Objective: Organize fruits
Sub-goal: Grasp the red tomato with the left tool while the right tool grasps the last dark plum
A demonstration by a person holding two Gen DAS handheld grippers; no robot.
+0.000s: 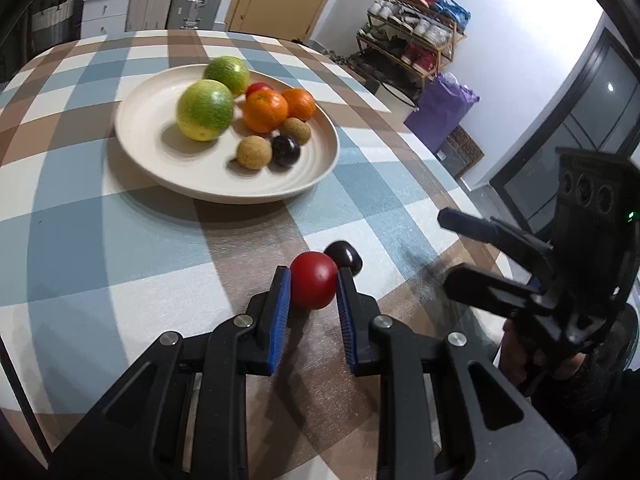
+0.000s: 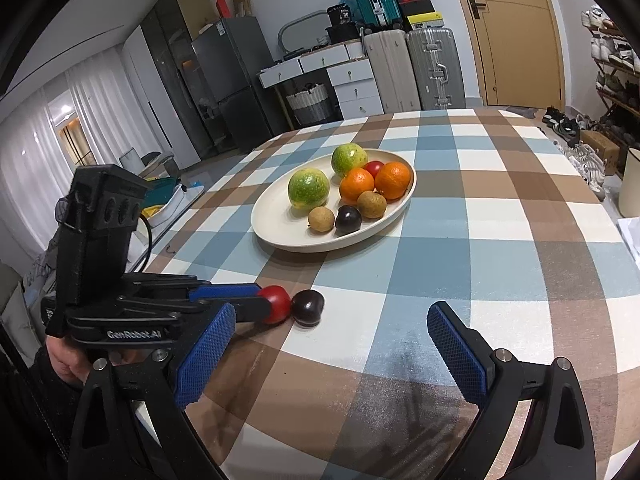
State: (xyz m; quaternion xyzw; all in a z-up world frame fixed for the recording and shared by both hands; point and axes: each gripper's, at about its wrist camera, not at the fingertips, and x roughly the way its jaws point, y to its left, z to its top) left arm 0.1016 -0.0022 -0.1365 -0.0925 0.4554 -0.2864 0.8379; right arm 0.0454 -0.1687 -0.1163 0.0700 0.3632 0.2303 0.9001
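Left gripper [image 1: 313, 286] fingers clamped on red tomato [image 1: 314, 285], low over checked worktop [image 1: 120, 240], near side of plate [image 1: 224, 184]. Dark plum [image 1: 343, 255] touching tomato. Right gripper [image 2: 332, 352] fingers wide, empty.

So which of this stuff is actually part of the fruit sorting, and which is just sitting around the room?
Part of the job:
- red fruit, clamped in the left gripper
- dark fruit beside it on the cloth
- plate of fruit
- right gripper, open and empty

Just lying about:
- suitcases
- shoe rack
- fridge
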